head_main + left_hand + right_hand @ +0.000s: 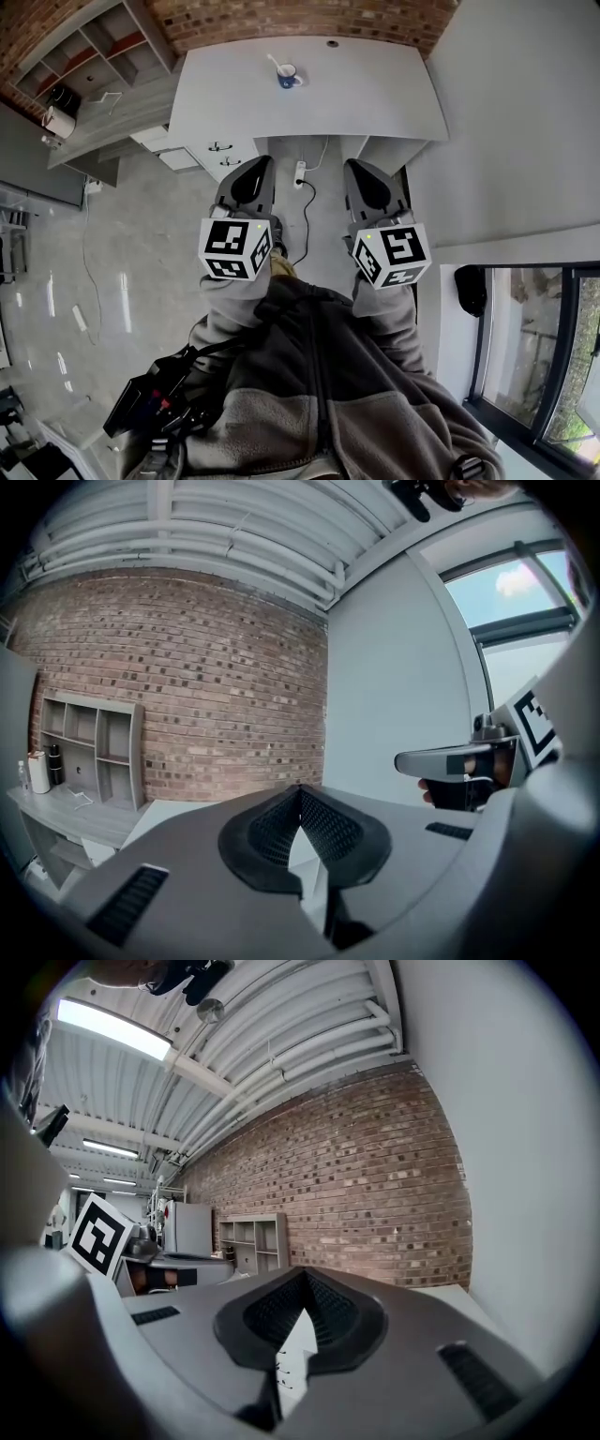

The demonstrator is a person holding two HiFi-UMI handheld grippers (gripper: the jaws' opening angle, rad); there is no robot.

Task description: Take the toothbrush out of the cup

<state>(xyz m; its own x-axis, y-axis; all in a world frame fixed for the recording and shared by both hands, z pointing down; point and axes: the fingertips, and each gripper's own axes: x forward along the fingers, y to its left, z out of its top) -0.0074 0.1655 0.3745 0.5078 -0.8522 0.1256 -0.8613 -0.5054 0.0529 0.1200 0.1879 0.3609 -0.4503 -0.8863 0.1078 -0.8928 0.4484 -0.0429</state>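
1. A brick wall [281, 14] runs across the room, far ahead of both grippers. A grey floor [141, 244] spreads below them.
2. A white bench [375, 94] stands against that wall, ahead of the grippers and beyond their tips.
3. The person [319, 375], in a grey fleece jacket, stands back from the bench with both grippers drawn in close to the body.
4. An open shelf unit [103, 47] sits ahead and well to the left of the left gripper, on a lower grey counter.
5. The left gripper [262, 161] points toward the bench. Its own view shows its jaws clenched tip to tip with nothing between them.
6. The right gripper [353, 165] is held just beside the left one, at about the same height. Its jaws are likewise pressed together at the tips and empty.
7. A blue cup [287, 79] stands on the far part of the bench, well ahead of both grippers. It sits roughly on the line between them and touches neither.
8. A white power strip [300, 173] lies on the floor between the two gripper tips, trailing a dark cable.
9. The toothbrush [277, 64] stands inside the cup, leaning out over the rim toward the left gripper's side.
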